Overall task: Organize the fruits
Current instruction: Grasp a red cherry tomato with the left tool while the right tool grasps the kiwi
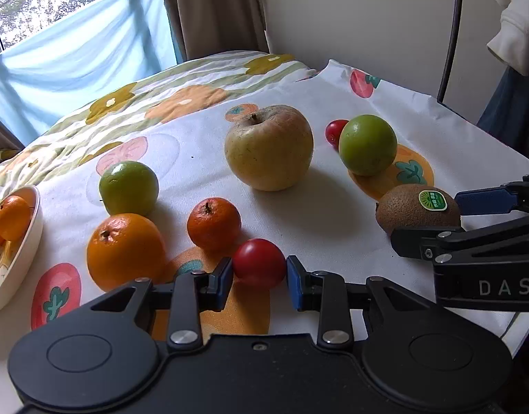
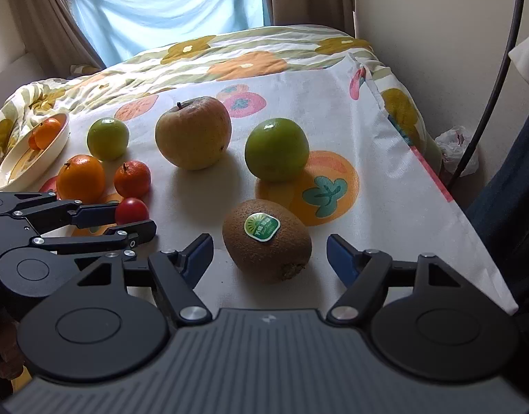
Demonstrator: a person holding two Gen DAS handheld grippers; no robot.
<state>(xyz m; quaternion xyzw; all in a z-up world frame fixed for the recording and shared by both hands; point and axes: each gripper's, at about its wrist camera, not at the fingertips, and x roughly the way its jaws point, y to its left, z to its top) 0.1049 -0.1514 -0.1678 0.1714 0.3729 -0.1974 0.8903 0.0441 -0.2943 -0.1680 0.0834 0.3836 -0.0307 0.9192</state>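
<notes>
1. At the far left of the left wrist view, a white bowl on the fruit-print cloth holds small oranges.
2. Right of the bowl, a green fruit sits just behind a large orange, with a mandarin beside them.
3. At lower centre, the left gripper has its blue pads against both sides of a red tomato, jaws closed on it while it rests on the cloth.
4. In mid-frame, a yellow apple stands upright; to its right a second green fruit hides part of a small red tomato.
5. At the right edge, a kiwi with a green sticker lies on the cloth.
6. In the right wrist view, the right gripper straddles that kiwi at lower centre, jaws wide apart and clear of its skin on both sides.
</notes>
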